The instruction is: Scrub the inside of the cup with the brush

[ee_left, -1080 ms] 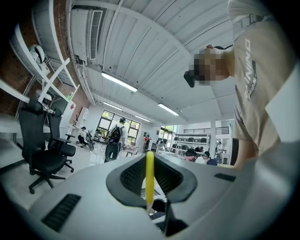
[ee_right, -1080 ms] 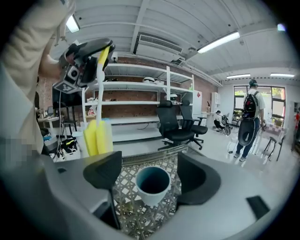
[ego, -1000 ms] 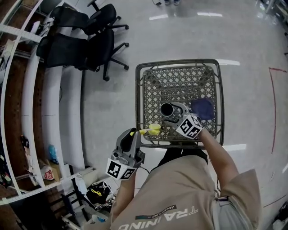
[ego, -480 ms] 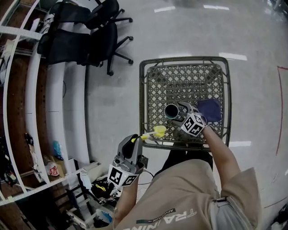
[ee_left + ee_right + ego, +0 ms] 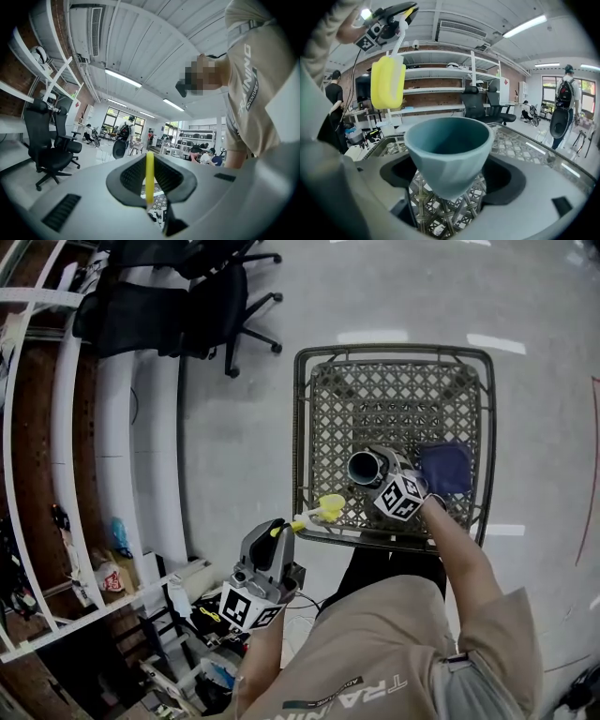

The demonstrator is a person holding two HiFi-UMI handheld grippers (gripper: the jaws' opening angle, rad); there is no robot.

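A teal cup stands upright on the woven table top, mouth up and empty. My right gripper reaches around its lower half. Its jaws are opening, and dark gaps show between the pads and the cup's sides. A brush with a yellow sponge head hangs over the table's near left edge, just left of the cup and outside it. My left gripper is shut on the brush's thin yellow handle.
A dark blue cloth lies on the table right of the cup. The table's metal rim frames the woven top. Black office chairs and white shelving stand to the left on the pale floor.
The head view has drifted, so the table sits further right and higher. The left gripper has drawn back a little toward the person. Cup and brush head keep about the same spacing.
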